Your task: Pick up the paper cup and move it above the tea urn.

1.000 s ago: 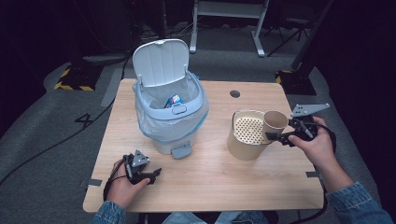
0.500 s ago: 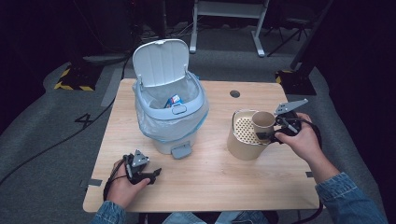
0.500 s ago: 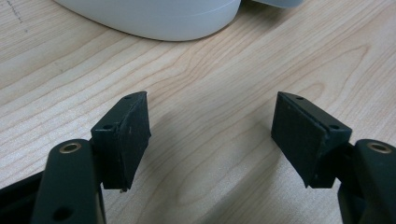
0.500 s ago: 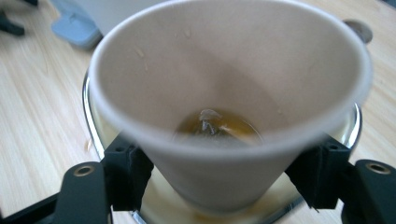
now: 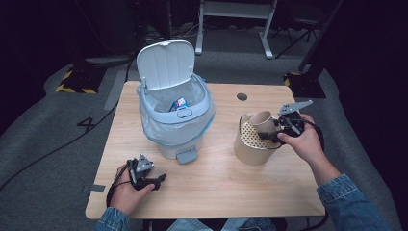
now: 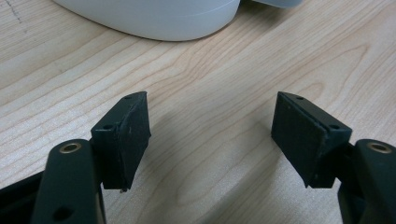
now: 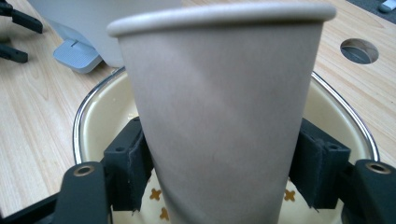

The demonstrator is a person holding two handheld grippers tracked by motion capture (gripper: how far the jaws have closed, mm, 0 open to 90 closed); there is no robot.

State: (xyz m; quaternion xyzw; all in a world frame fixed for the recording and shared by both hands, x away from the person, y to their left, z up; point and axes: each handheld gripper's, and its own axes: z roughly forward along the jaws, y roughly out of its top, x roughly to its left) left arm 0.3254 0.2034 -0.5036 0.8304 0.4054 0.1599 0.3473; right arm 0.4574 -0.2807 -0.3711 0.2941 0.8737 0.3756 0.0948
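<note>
The right gripper (image 5: 272, 131) grasps a tan paper cup (image 7: 219, 116) between its pads, holding it over the mouth of the cream pot (image 5: 251, 144) on the right side of the table (image 5: 216, 187). The left gripper (image 6: 212, 140) rests released on the near left of the table, just in front of the open bin (image 5: 175, 115).

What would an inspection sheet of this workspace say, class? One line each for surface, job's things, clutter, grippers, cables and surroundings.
Surface: wooden table with a round hole.
Job's things: paper cup held above a cream container with a patterned inside.
Clutter: lined pedal bin, lid up, a small carton inside.
Grippers: right gripper shut on the paper cup; left gripper open, low over the table.
Cables: one trails from each gripper; more lie on the floor.
Surroundings: dark room, grey carpet, hazard tape, a metal stand behind.
</note>
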